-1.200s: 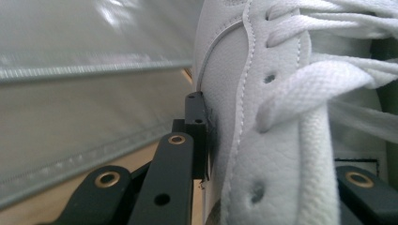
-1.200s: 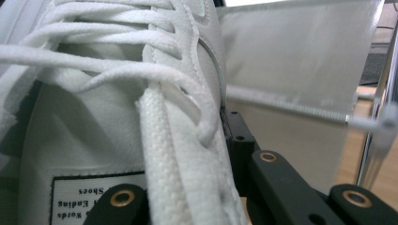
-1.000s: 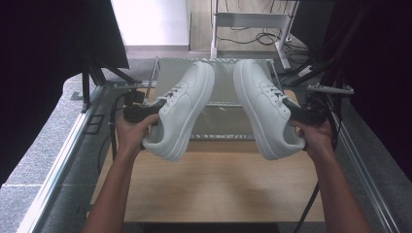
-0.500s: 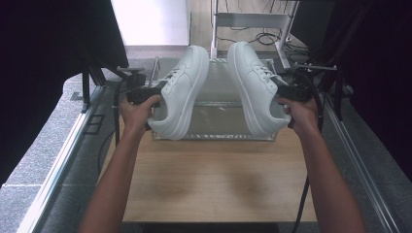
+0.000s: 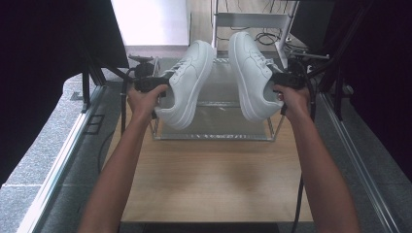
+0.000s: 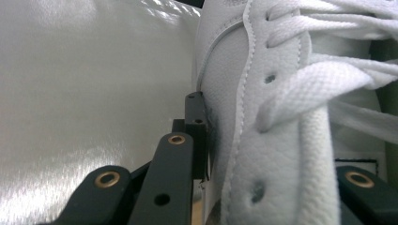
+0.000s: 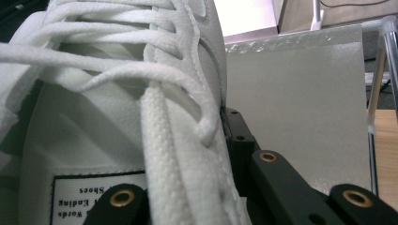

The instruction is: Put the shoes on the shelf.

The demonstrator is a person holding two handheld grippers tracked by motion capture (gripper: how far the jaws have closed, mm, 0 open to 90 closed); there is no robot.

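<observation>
My left gripper (image 5: pixel 163 86) clamps the left white sneaker (image 5: pixel 187 82) by its side wall; my right gripper (image 5: pixel 277 80) clamps the right white sneaker (image 5: pixel 250 73) likewise. I hold both shoes in the air above the wire rack (image 5: pixel 214 133) at the table's (image 5: pixel 209 179) far edge.

Both sneakers, the left sneaker (image 5: pixel 187 82) and the right sneaker (image 5: pixel 252 75), were plain white with white laces. Each tool (image 5: pixel 153 83) was black. The surface (image 5: pixel 214 179) was light brown wood, and the rack (image 5: pixel 214 136) was silver.
</observation>
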